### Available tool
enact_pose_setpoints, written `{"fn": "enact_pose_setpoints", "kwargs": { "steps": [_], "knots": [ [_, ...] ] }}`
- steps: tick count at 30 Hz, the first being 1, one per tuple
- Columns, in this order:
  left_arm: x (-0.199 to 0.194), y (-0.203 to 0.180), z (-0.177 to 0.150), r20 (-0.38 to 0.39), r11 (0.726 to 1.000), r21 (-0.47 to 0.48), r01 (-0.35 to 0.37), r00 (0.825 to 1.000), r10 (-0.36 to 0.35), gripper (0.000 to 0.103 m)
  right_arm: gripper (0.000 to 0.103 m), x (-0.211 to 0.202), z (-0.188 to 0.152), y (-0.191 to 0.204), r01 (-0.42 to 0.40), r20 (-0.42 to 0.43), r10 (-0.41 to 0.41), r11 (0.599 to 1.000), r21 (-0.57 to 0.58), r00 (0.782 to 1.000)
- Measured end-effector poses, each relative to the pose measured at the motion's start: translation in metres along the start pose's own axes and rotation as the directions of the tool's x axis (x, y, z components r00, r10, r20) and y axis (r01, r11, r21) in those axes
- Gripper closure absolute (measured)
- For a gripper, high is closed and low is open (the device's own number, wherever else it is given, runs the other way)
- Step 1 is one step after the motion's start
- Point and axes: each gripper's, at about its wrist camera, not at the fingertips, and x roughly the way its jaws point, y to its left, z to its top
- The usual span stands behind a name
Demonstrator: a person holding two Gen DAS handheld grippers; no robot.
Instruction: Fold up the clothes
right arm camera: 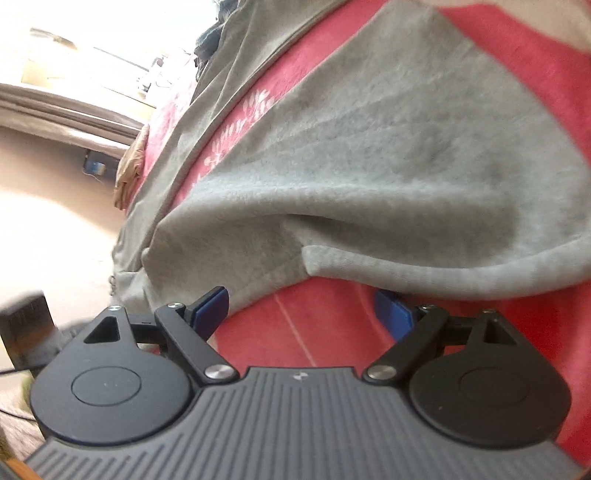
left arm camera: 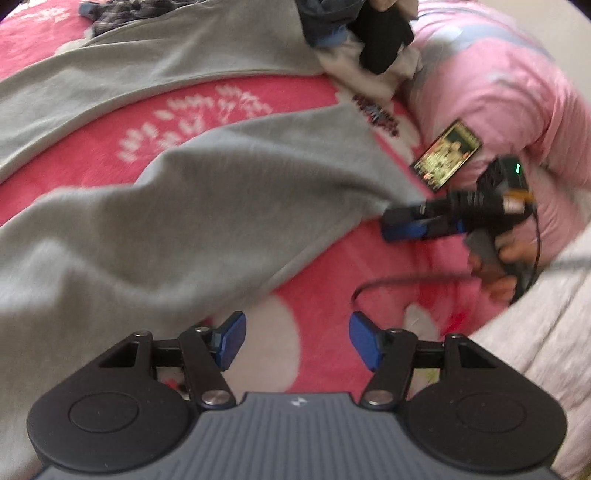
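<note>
Counting visible items: one grey garment spread over one pink blanket, filling the left and centre of the left wrist view, with two long grey sections split by a strip of blanket. Left gripper at bottom centre, both blue fingers spread, nothing between them, only blanket beneath. Right gripper at mid right of that view, gripped by one hand, tips at the garment edge. In its own view the right gripper has fingers spread wide, ribbed hem just above them, not pinched. One phone with lit screen sits upper right. One dark clothes pile at top centre.
</note>
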Motion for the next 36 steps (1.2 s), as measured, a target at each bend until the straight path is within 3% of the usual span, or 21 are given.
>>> {"fn": "enact_pose_setpoints", "kwargs": {
  "steps": [4,9,14,17,21,36],
  "knots": [
    [-0.003,0.001,-0.012,0.018,0.989,0.076,-0.13,0.992,0.129,0.042,0.017,0.01,0.003,-0.003,0.027,0.025,-0.029,0.998,0.058,0.999],
    [0.011,-0.004,-0.015,0.047,0.943,0.238,-0.234,0.972,0.23,0.042,0.017,0.015,-0.001,0.004,0.051,0.035,-0.053,0.998,0.046,0.998],
    [0.022,0.002,-0.011,0.044,0.934,0.259,-0.245,0.969,0.242,0.042,0.014,0.022,0.001,0.012,0.082,0.026,-0.083,0.996,0.028,0.996],
    [0.023,0.005,-0.008,0.045,0.947,0.227,-0.229,0.973,0.225,0.042,0.001,0.03,0.005,0.019,0.097,-0.007,-0.097,0.995,0.011,0.995],
    [0.023,0.005,-0.008,0.05,0.949,0.22,-0.227,0.974,0.221,0.042,0.001,0.037,0.006,0.028,0.144,-0.037,-0.146,0.989,-0.046,0.989],
    [0.027,0.007,-0.006,0.035,0.952,0.214,-0.219,0.976,0.216,0.041,0.001,0.044,-0.004,0.042,0.259,0.001,-0.26,0.96,-0.107,0.966]
  ]
}}
